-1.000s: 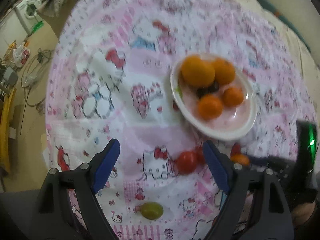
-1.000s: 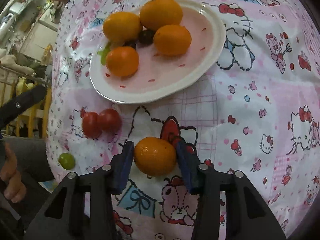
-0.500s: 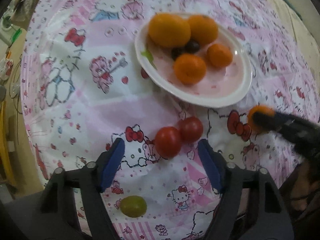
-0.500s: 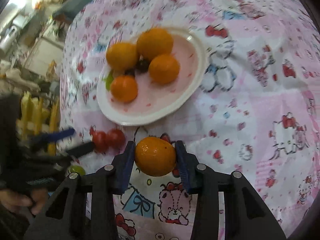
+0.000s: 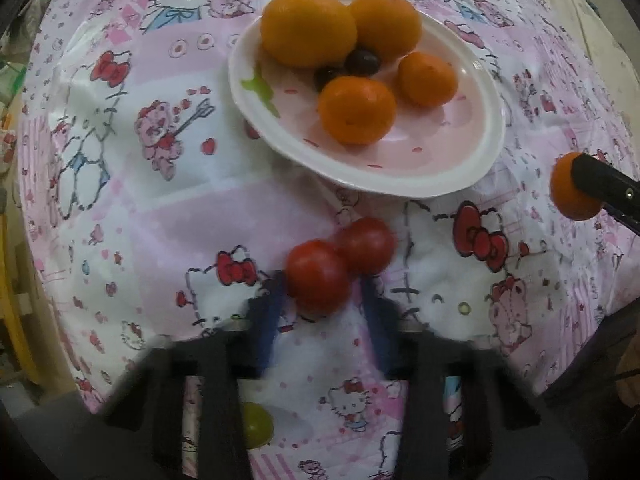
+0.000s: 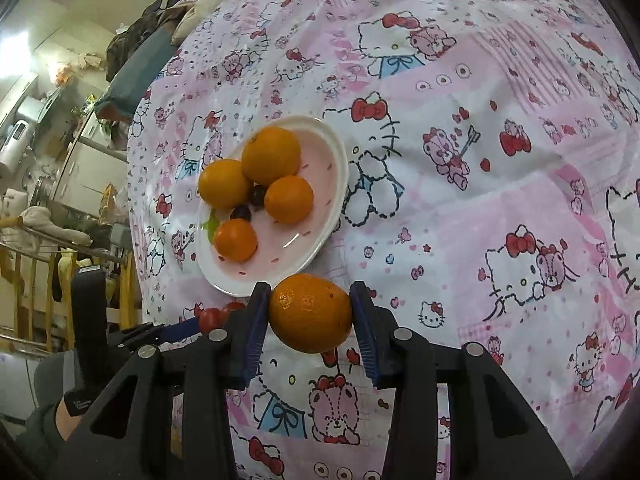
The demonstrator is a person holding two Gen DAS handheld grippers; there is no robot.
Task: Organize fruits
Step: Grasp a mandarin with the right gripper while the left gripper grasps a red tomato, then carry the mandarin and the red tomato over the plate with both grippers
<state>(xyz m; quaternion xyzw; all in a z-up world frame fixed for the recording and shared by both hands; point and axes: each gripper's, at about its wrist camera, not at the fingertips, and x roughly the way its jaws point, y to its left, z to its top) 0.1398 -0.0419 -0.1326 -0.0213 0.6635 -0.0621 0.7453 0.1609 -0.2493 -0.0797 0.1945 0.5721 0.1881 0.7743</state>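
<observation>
A white-rimmed pink plate on the Hello Kitty cloth holds several oranges and two dark grapes. My right gripper is shut on an orange and holds it above the cloth, just before the plate's near rim; that orange also shows in the left wrist view. My left gripper is blurred, its blue fingers close around the nearer of two red tomatoes; contact is unclear. The second tomato touches it. A green grape lies under the left gripper.
The table is covered by a pink Hello Kitty cloth. In the right wrist view the table's left edge drops to a cluttered room with yellow racks and appliances.
My left gripper has moved forward and narrowed around the nearer tomato. My right gripper has lifted the orange higher and away from the cloth, so the plate looks farther off.
</observation>
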